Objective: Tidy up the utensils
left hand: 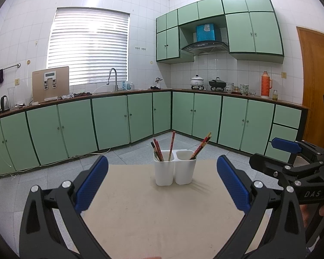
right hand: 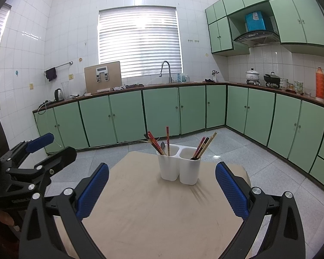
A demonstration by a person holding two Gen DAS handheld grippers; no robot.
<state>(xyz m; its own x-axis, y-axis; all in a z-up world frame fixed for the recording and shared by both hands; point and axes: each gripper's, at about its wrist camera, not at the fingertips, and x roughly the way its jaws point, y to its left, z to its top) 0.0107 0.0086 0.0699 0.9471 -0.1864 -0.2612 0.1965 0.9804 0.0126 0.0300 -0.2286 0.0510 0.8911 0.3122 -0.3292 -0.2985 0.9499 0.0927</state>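
Left wrist view: two-compartment white utensil holder (left hand: 175, 169) dead ahead on beige tabletop (left hand: 162, 215), centred between the blue fingers (left hand: 90, 185), well apart from the tips. Left gripper (left hand: 162, 183) spread wide, nothing held. Right gripper (left hand: 278, 151) in at right edge, seen side-on, also spread with nothing between its pads.

Right wrist view: same holder (right hand: 179, 168) ahead and slightly left of centre. Right gripper (right hand: 162, 185) wide open, empty. Left gripper (right hand: 45, 149) visible at left edge.

Contents: left compartment carries red chopsticks (left hand: 158, 151) leaning left plus one near-upright red stick (left hand: 172, 144); right compartment carries a bundle of mixed chopsticks (left hand: 202, 145) leaning right and away. Long axes roughly vertical, tops fanned outward. Grey spoon (right hand: 163, 146) in the left compartment, showing only in the right wrist view.

Reach roughly equal for both; left-leaning sticks favour left gripper, right-leaning bundle favours right. Approach probably from above, closing across a shaft near its top.

Hard to make out: exact stick count per compartment, lower ends hidden by the holder walls. Dark item low in right compartment unclear. Cannot tell whether any loose utensils remain on tabletop near the cameras, blocked by gripper bodies.
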